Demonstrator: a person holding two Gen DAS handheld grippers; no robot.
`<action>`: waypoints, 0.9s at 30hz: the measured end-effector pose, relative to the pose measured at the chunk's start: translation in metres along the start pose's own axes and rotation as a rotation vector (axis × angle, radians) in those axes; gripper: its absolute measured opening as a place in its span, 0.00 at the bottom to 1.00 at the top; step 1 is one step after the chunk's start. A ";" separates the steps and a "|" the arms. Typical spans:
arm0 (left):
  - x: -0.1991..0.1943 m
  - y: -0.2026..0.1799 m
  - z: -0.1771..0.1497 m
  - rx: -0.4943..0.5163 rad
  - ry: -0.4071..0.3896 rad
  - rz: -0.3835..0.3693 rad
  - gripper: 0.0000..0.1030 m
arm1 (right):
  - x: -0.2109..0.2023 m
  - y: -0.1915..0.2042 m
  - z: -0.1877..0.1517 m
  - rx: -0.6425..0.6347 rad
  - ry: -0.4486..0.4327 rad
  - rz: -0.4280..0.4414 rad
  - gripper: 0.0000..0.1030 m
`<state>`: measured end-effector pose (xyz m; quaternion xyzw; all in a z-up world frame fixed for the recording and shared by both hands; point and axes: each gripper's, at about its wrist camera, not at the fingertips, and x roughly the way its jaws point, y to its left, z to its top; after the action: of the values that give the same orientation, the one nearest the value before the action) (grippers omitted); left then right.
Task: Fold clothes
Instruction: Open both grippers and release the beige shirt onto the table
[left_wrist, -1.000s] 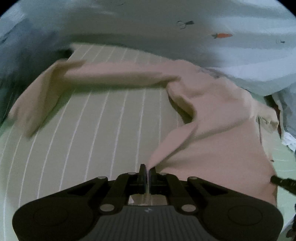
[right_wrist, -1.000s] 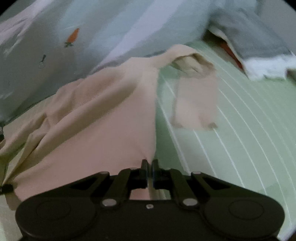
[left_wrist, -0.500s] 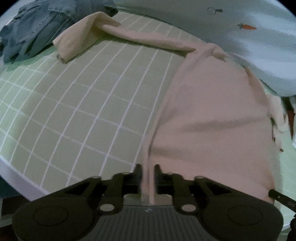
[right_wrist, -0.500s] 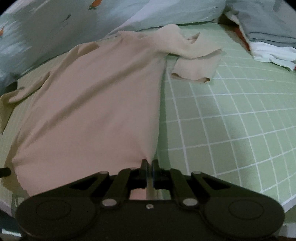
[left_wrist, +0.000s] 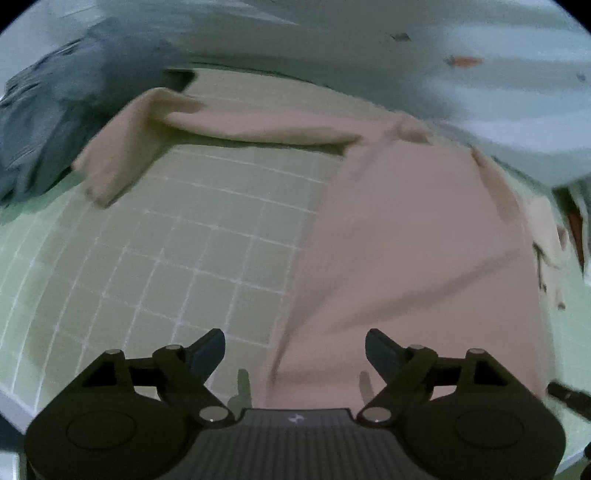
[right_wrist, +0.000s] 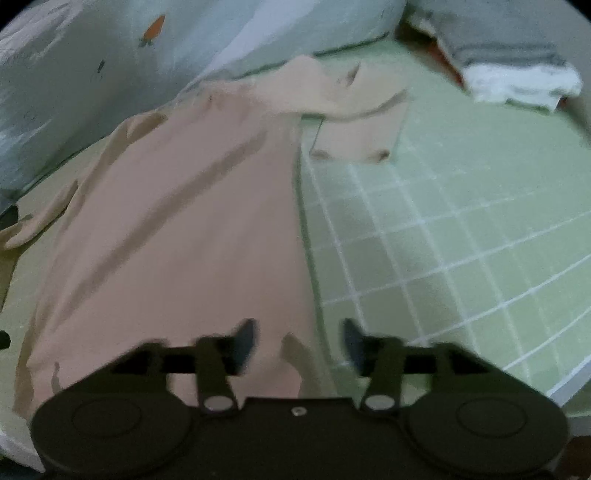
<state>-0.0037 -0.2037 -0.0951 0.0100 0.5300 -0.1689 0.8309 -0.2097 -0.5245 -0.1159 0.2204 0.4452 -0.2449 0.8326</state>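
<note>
Both claws, left (left_wrist: 294, 349) and right (right_wrist: 298, 338), clamped on the hem a second ago, are now opening, and the pink shirt (left_wrist: 417, 236) is left flat toward twelve o'clock, ready for folding.

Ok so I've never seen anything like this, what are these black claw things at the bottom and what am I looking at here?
Those black claws are two hand-held grippers; a person carries one in each hand, and each has a wide-angle camera looking along its two fingers. One picture comes from the left gripper, the other from the right gripper.

Both look down on a green gridded mat where a pink long-sleeved top lies spread out, sleeves out to the sides. Around it are a dark denim garment, a grey and white pile of clothes and pale carrot-print bedding.

Nothing is held: both grippers' jaws are opening, with the top's bottom edge lying loose between them.
</note>
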 end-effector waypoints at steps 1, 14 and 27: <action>0.003 -0.004 0.002 0.015 0.010 -0.008 0.81 | -0.002 0.000 0.001 0.005 -0.012 -0.011 0.90; 0.003 -0.070 -0.010 0.042 -0.036 0.003 0.84 | 0.016 -0.050 0.051 0.022 -0.081 -0.025 1.00; -0.015 -0.137 -0.025 -0.109 -0.124 0.129 0.84 | 0.093 -0.094 0.136 -0.136 -0.051 0.082 0.50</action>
<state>-0.0712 -0.3238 -0.0706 -0.0116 0.4841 -0.0863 0.8706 -0.1357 -0.6967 -0.1398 0.1753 0.4302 -0.1851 0.8660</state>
